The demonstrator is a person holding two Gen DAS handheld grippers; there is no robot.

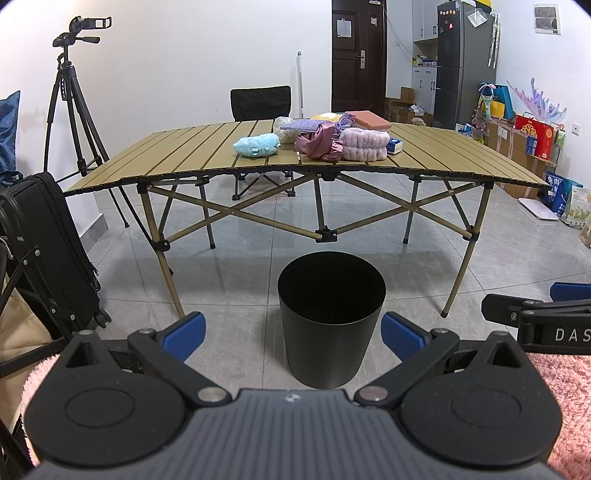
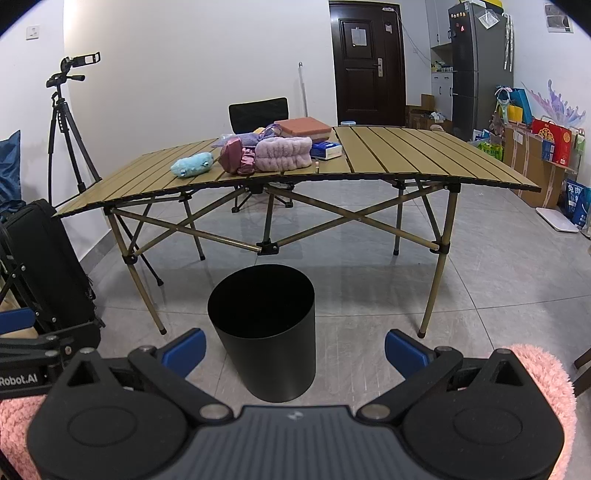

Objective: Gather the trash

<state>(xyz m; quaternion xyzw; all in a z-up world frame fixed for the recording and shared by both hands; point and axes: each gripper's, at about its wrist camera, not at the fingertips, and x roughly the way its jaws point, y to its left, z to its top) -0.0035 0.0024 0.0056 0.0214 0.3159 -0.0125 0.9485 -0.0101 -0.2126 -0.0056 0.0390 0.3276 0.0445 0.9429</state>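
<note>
I held my left gripper (image 1: 293, 334) and right gripper (image 2: 295, 350) spread apart, empty, just before the black bin (image 1: 331, 317). Only the right view showed the wall switch (image 2: 32, 32) far above the bin.

Black bin (image 1: 330, 317) stands upright on bare floor tiles in front of the table (image 1: 184, 155), mouth unobstructed from above. Table's near edge and left half are bare; a soft pile (image 1: 332, 138) crowds the middle. Crossed leg braces (image 1: 325, 232) block passage underneath. Black suitcase (image 1: 51, 251) hems the left side.
</note>
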